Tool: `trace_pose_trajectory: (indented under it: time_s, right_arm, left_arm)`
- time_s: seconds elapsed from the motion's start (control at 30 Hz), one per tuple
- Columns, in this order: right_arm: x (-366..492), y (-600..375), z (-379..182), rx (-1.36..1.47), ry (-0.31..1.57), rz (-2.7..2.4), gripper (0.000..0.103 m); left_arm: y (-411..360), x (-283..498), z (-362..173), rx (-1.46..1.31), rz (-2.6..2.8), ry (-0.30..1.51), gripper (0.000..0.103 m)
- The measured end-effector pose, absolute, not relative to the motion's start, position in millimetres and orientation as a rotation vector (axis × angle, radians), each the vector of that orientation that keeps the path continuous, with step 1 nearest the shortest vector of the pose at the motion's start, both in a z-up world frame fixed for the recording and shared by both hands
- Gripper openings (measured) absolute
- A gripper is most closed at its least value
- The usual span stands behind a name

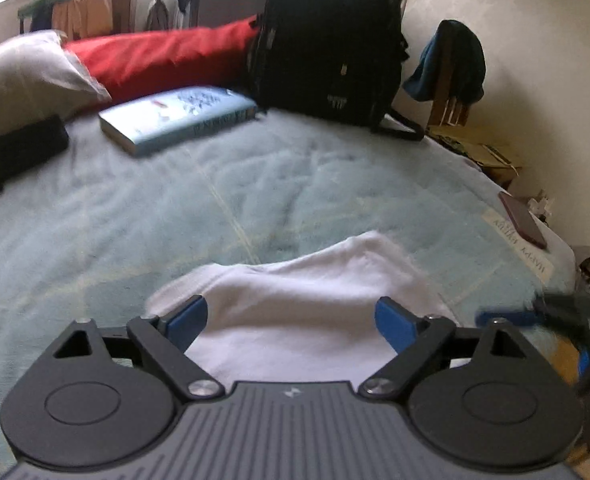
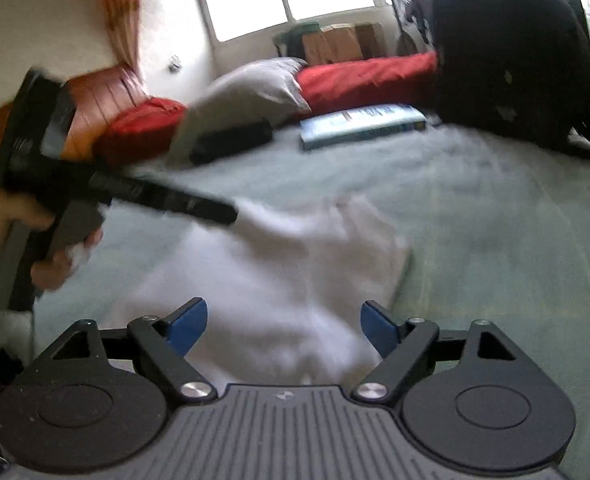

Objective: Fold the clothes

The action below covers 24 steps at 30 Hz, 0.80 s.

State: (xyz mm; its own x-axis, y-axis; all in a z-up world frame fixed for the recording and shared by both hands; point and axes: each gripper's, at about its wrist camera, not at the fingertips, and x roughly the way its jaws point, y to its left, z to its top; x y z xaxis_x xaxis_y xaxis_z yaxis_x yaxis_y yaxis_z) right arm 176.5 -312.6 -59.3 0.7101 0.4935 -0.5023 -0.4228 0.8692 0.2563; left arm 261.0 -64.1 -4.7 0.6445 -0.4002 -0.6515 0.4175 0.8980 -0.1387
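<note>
A white garment (image 1: 295,300) lies folded on the pale green bedspread (image 1: 175,208). In the left wrist view my left gripper (image 1: 293,326) hovers over its near part, jaws wide apart, nothing between the blue pads (image 1: 189,320). The right wrist view shows the same white garment (image 2: 279,280) under my right gripper (image 2: 283,326), whose blue pads (image 2: 377,326) stand wide apart and grip nothing. The left gripper (image 2: 231,216) reaches in from the left, held by a hand (image 2: 55,260), its tip over the garment's far edge. The right gripper shows blurred at the right edge (image 1: 535,316).
A light blue book (image 1: 179,118), a black backpack (image 1: 327,44), a grey pillow (image 1: 27,76) and a red pillow (image 1: 163,56) lie at the far side of the bed. A dark flat case (image 1: 19,148) sits at left, a maroon phone (image 1: 521,220) near the right edge.
</note>
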Motion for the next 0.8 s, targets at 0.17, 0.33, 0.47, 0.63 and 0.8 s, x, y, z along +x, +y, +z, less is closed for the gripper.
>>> trace_pose_trajectory:
  time_s: [0.17,0.33,0.47,0.63,0.8]
  right_arm:
    - [223.7,-284.1,-41.0,0.149,0.619,0.651,0.088]
    - [271.7,-258.5,-68.6,0.132,0.722,0.623,0.082]
    - [290.2,-278.6,-68.9,0.281,0.732,0.589,0.080]
    - [264.3,-282.7,-48.5,0.223,0.684,0.569,0.082]
    - [264.1,-289.0,-69.0,0.177,0.747,0.523,0.082]
  left_arm:
    - [-45.1,239.3,4.6,0.032,-0.350,0.720,0.092]
    - [-22.6,233.9,2.3,-0.004,-0.282,0.732,0.093]
    - [-5.3,233.2,0.8,-0.049,-0.252,0.744,0.093]
    - [-9.1,227.3,1.1,-0.036,-0.304,0.738,0.093]
    - [-21.2,221.1,1.7,-0.022,-0.357,0.740,0.093]
